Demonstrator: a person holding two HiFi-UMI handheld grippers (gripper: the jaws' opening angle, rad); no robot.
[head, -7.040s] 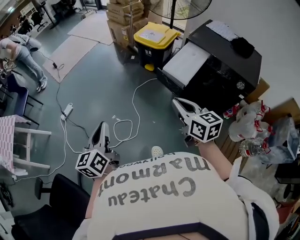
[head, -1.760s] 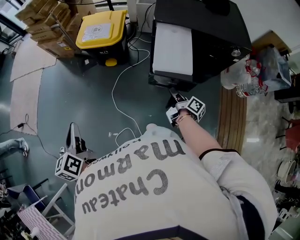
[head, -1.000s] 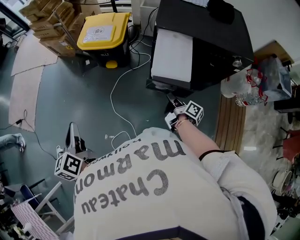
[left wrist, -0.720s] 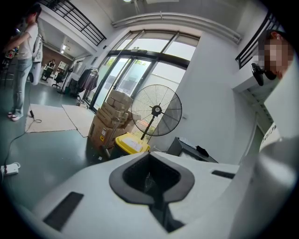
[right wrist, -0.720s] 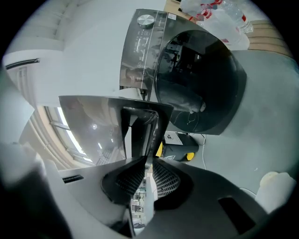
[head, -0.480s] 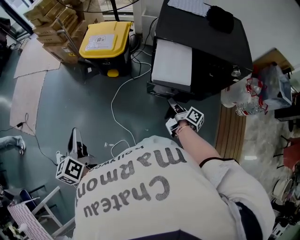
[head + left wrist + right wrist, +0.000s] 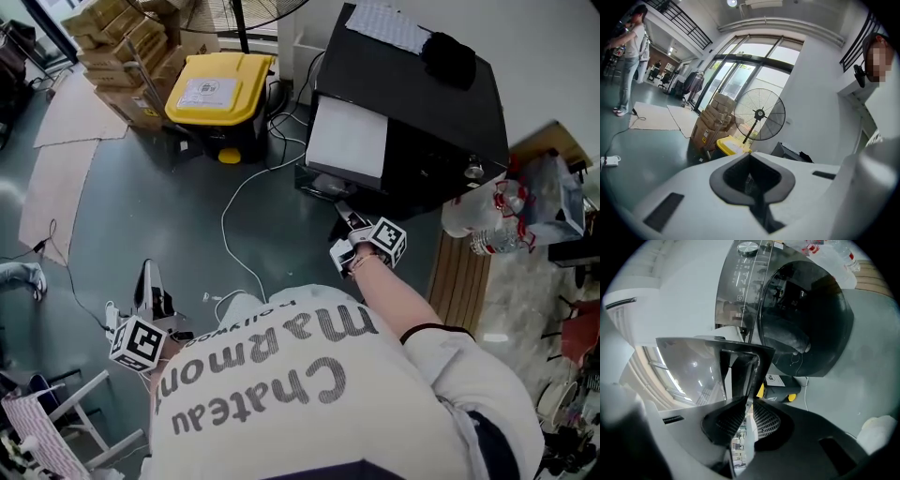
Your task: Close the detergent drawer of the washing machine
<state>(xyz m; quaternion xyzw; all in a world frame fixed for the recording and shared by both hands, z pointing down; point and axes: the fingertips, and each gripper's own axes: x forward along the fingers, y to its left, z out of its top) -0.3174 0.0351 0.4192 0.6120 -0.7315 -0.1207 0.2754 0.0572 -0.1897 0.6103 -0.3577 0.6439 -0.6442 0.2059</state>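
The black washing machine [image 7: 422,103] stands at the upper right of the head view. In the right gripper view its round dark door [image 7: 806,319] and control knob [image 7: 747,247] show, with the detergent drawer [image 7: 693,376] pulled out, its glossy grey front towards me. My right gripper [image 7: 746,401] has just been closing and is shut on the edge of that drawer front. From above, the right gripper [image 7: 345,217] is low at the machine's front. My left gripper [image 7: 147,277] hangs over the floor at the lower left, shut and holding nothing, with its jaws [image 7: 751,185] pointing towards the fan.
A yellow-lidded bin [image 7: 218,89] and cardboard boxes [image 7: 122,47] stand left of the machine. A white cable [image 7: 234,206] lies across the grey floor. A bag of plastic bottles [image 7: 506,206] sits on the right. A standing fan [image 7: 759,115] and a person [image 7: 628,51] are farther off.
My right gripper has shifted a little towards the machine, still on the drawer front. The left gripper has stayed where it was.
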